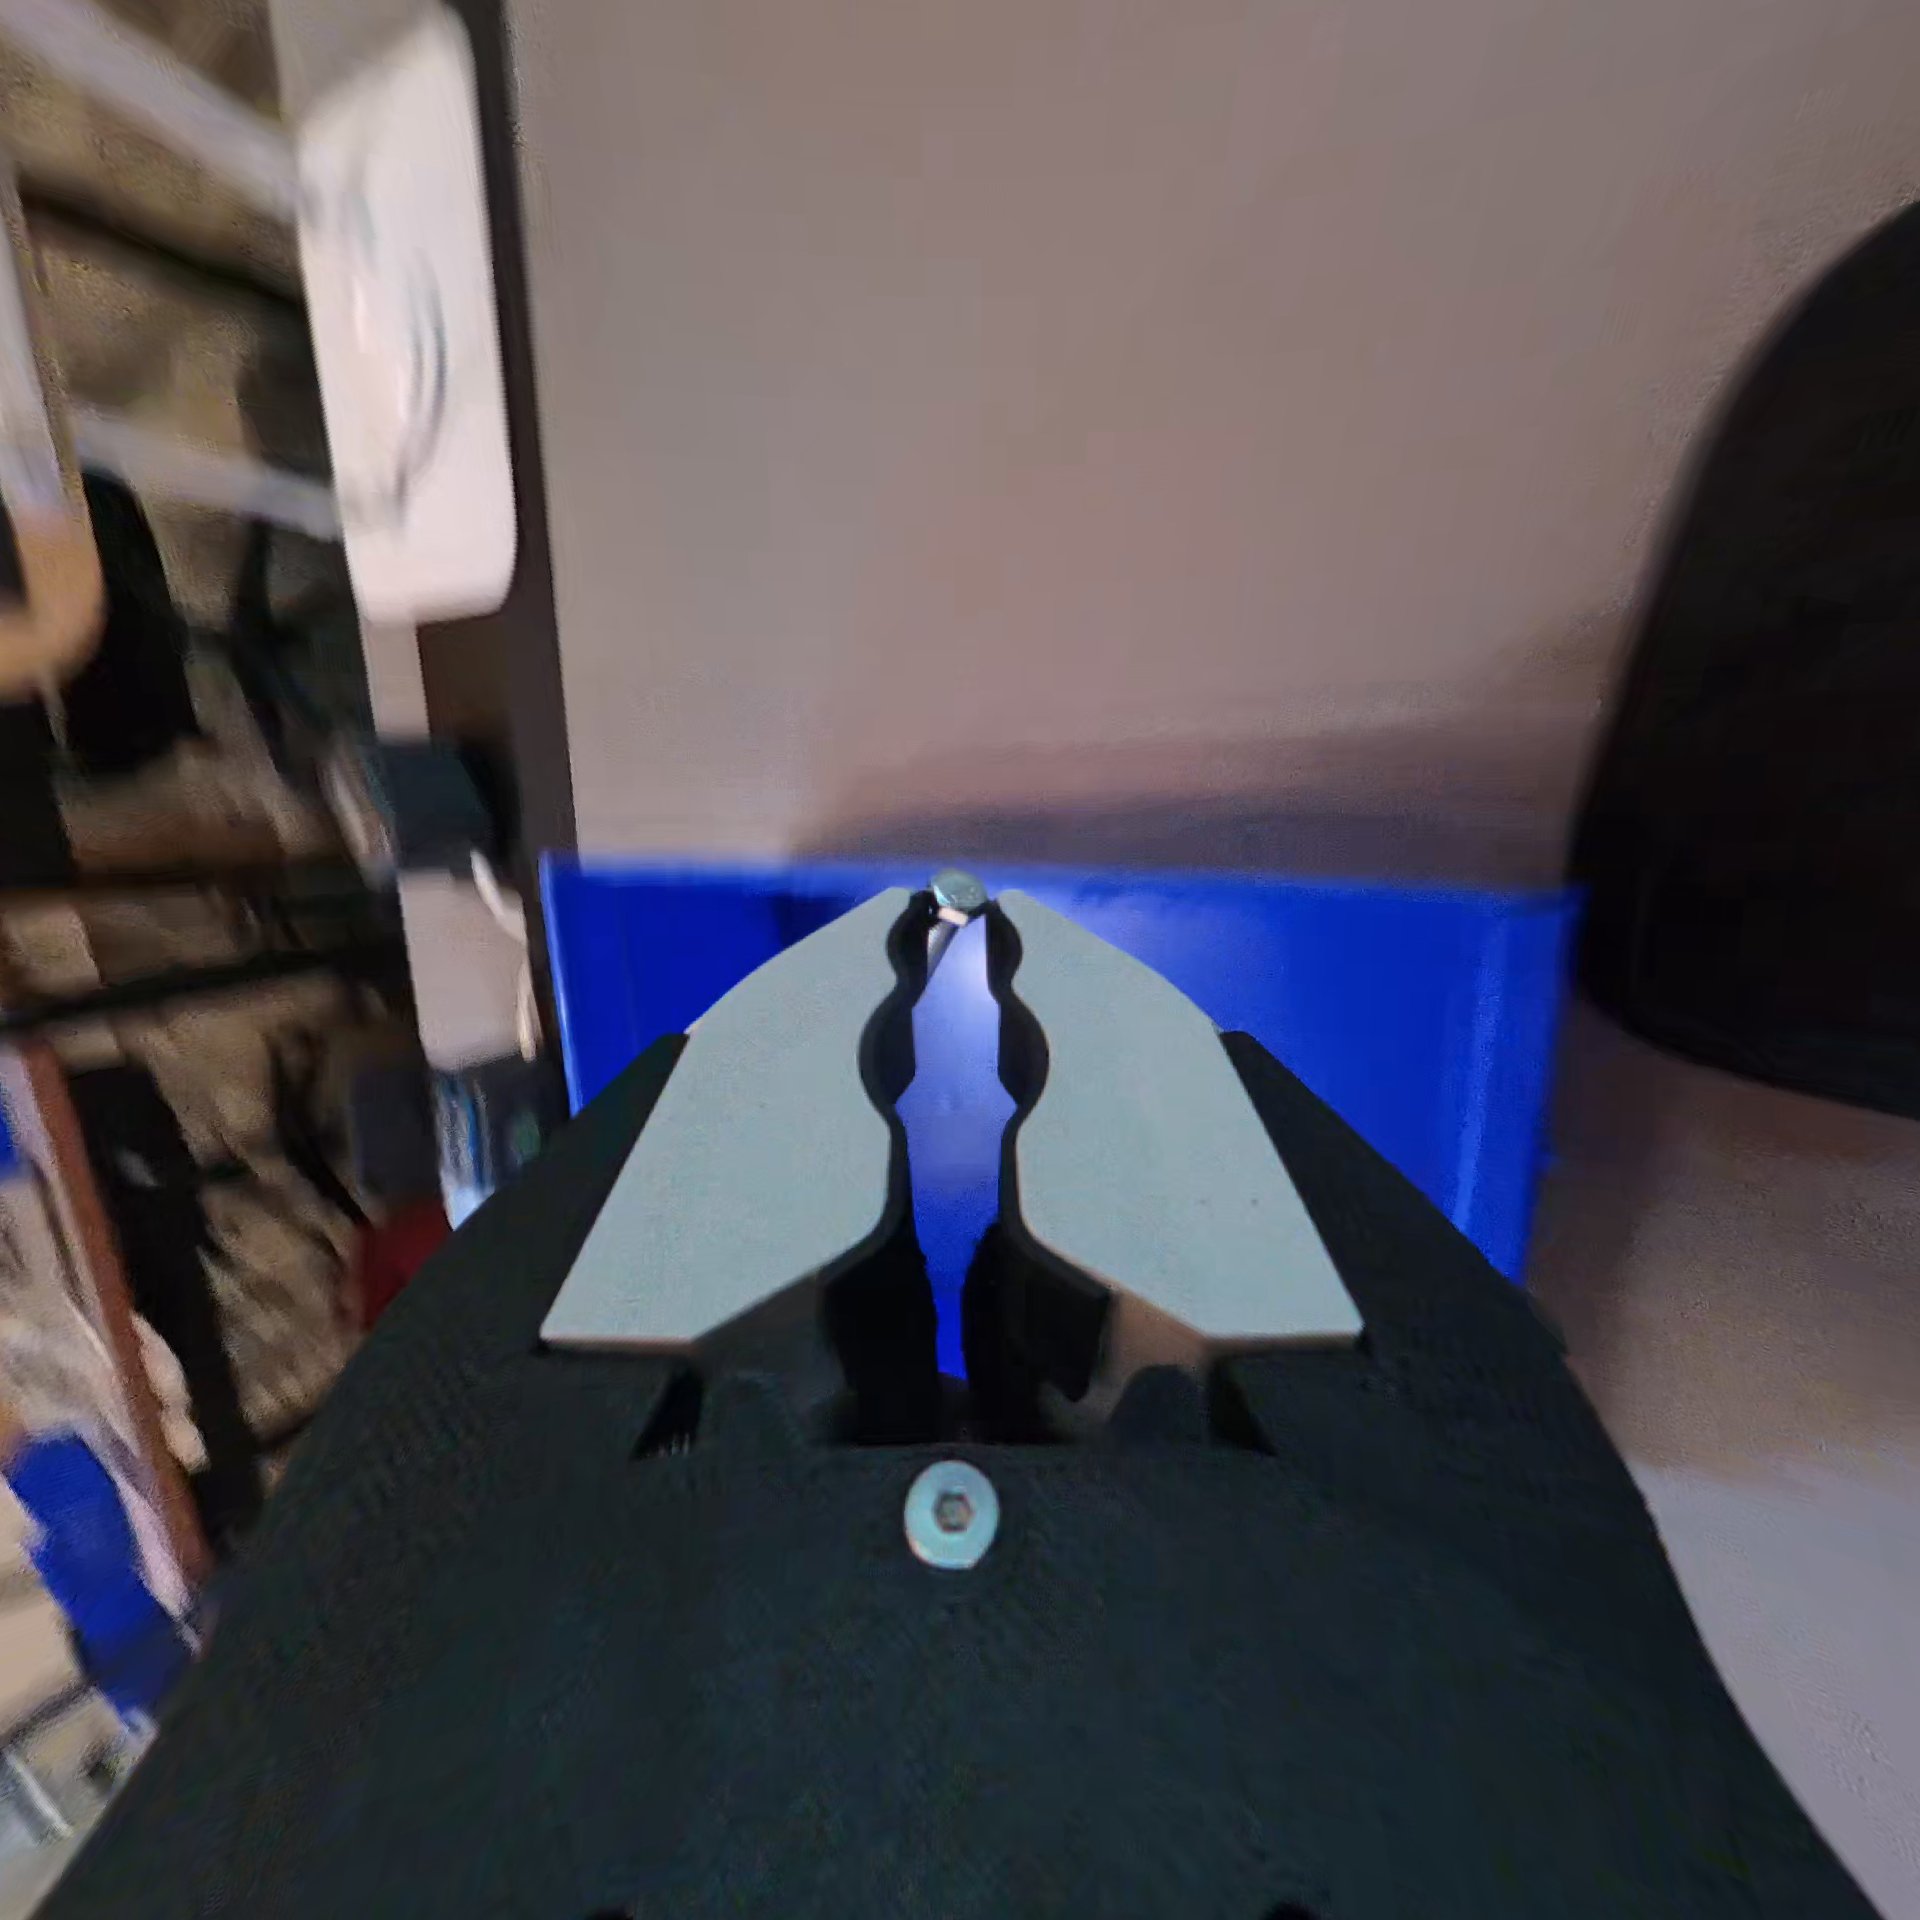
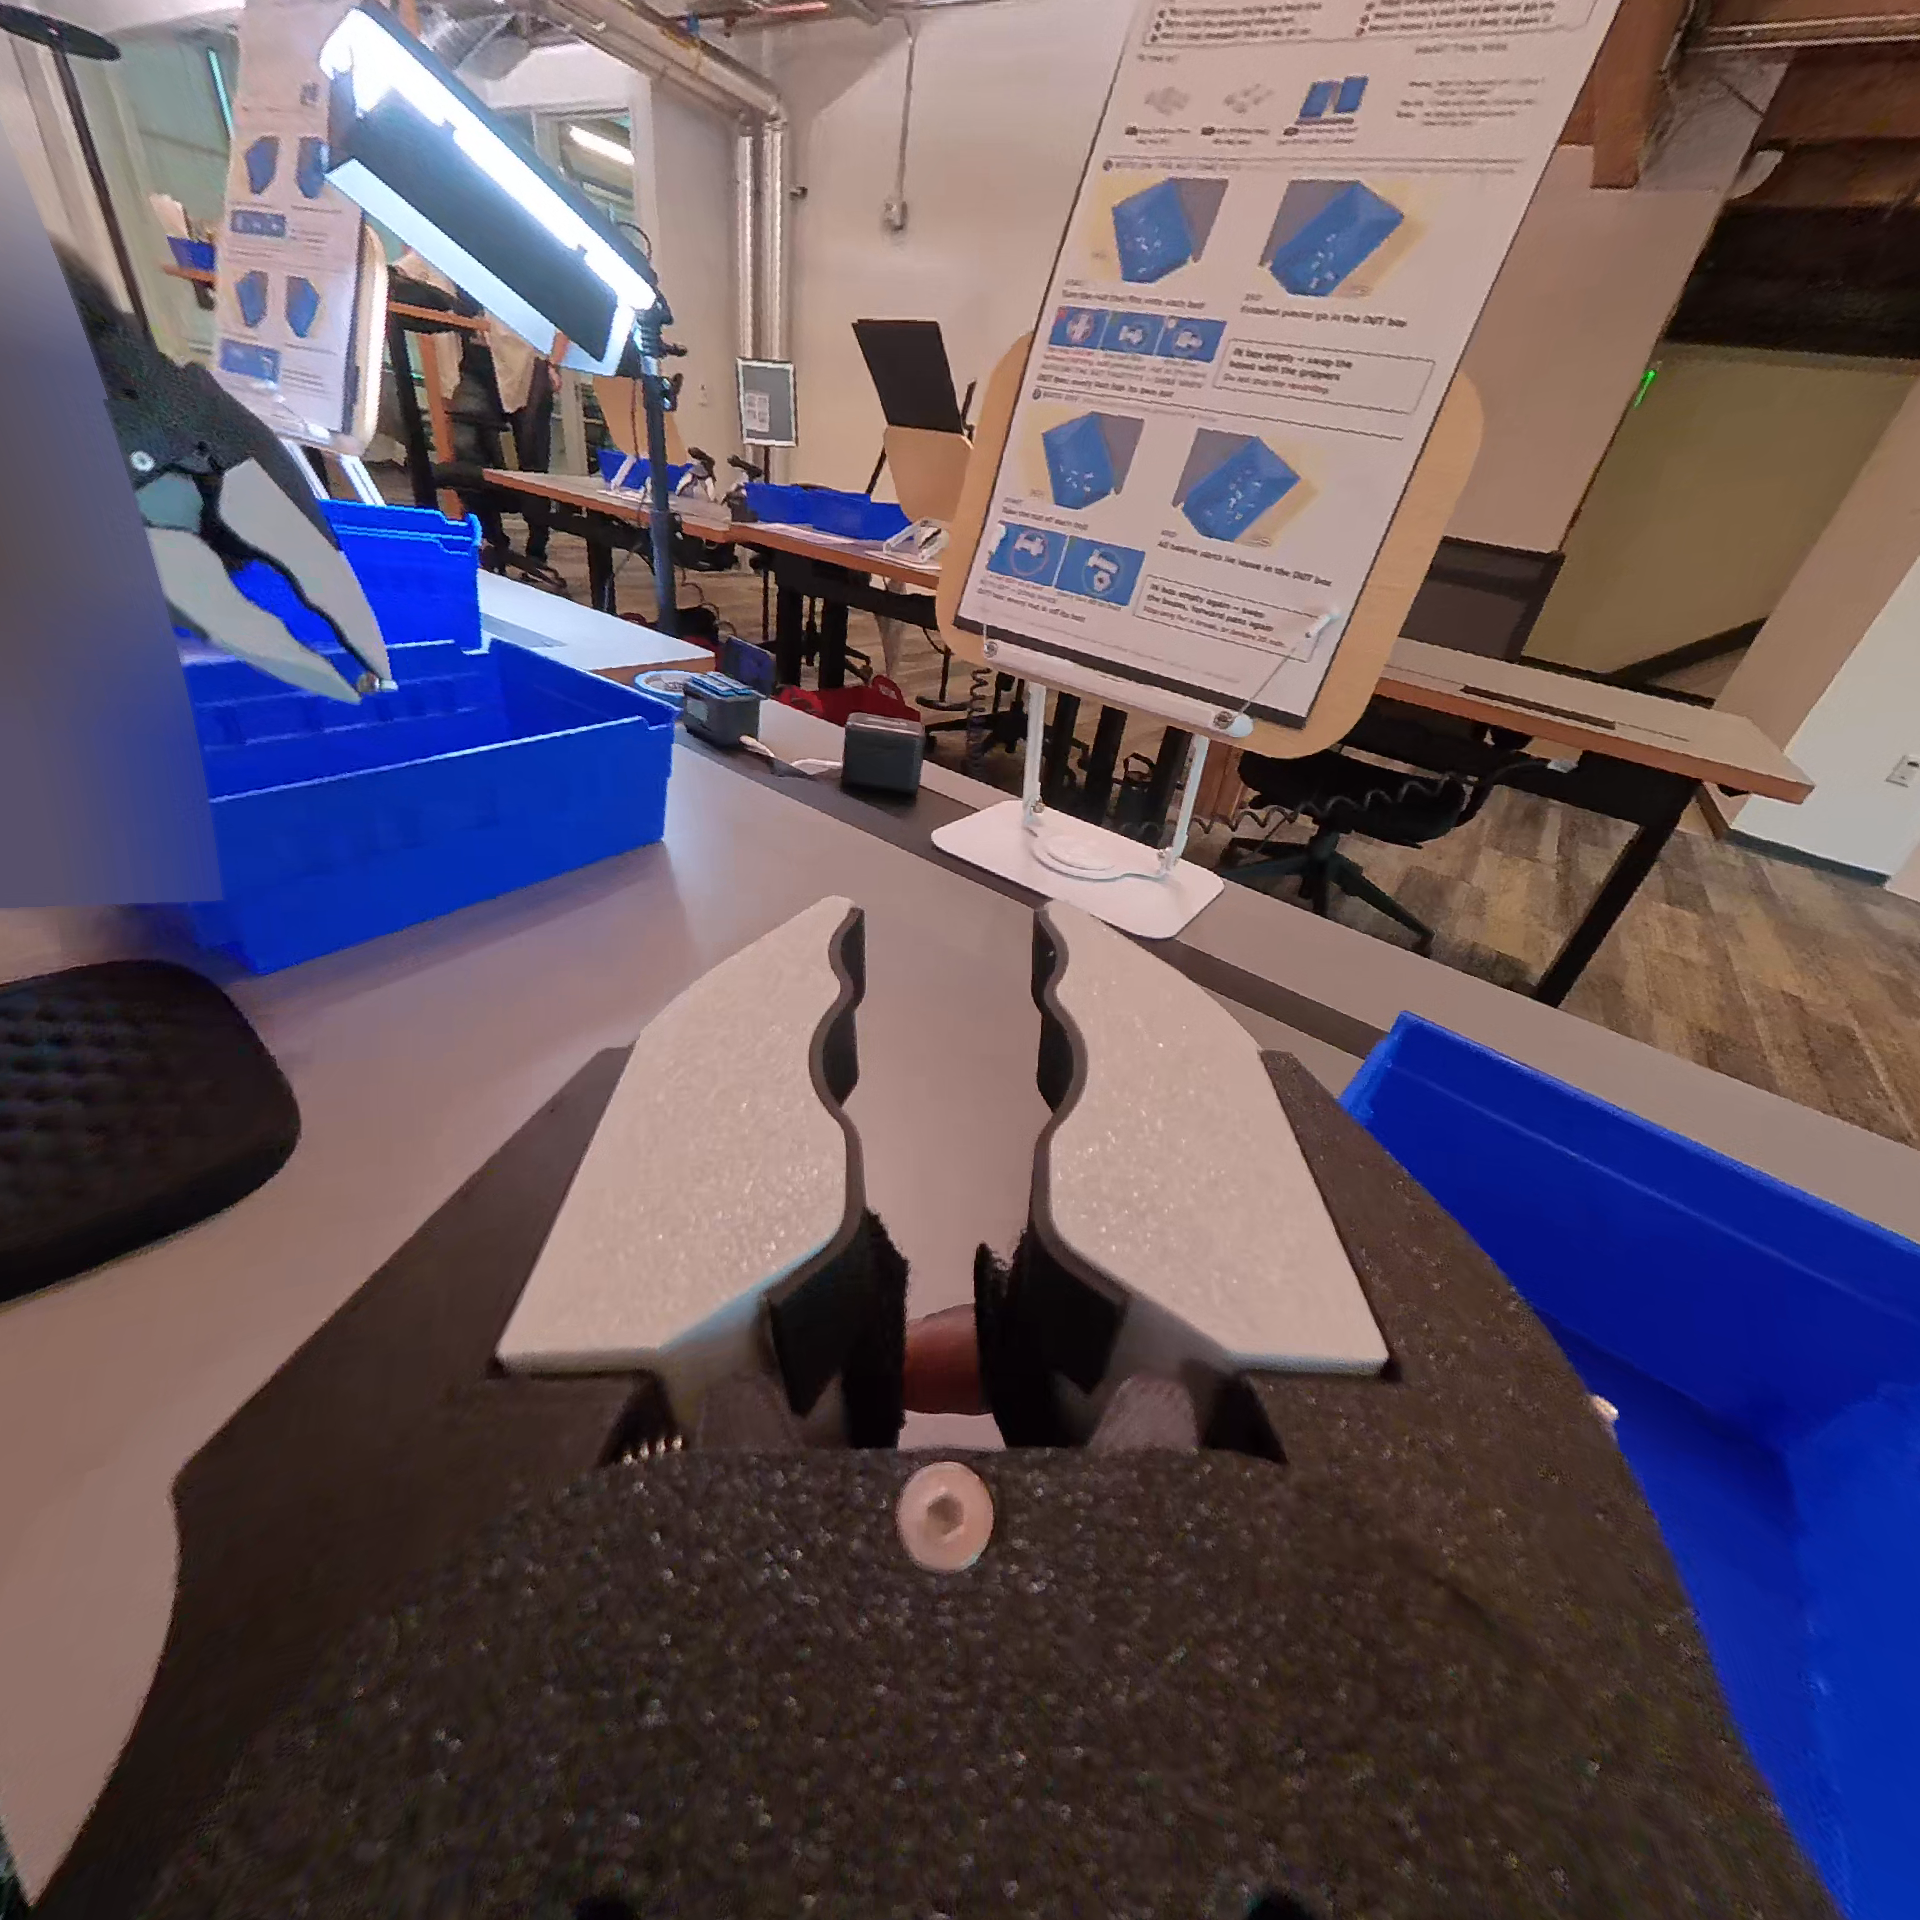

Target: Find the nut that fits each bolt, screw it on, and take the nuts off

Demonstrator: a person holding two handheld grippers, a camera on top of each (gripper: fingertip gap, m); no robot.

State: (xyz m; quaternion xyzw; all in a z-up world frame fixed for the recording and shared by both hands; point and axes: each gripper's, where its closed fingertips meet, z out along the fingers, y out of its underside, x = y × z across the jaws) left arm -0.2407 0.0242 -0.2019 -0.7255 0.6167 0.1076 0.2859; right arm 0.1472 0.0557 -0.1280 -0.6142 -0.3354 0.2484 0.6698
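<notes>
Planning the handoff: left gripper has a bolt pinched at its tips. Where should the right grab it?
Probably the shank. The left gripper clamps just under the bolt head; the shank hangs below. The right gripper is open, so come from the side, below those tips.

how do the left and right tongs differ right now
The left tongs are shut on a small bolt at their tips; the right tongs are open and empty. The left tongs hang over the blue bin; the right tongs are over bare table. Both have grey fingers on black bodies.
</notes>
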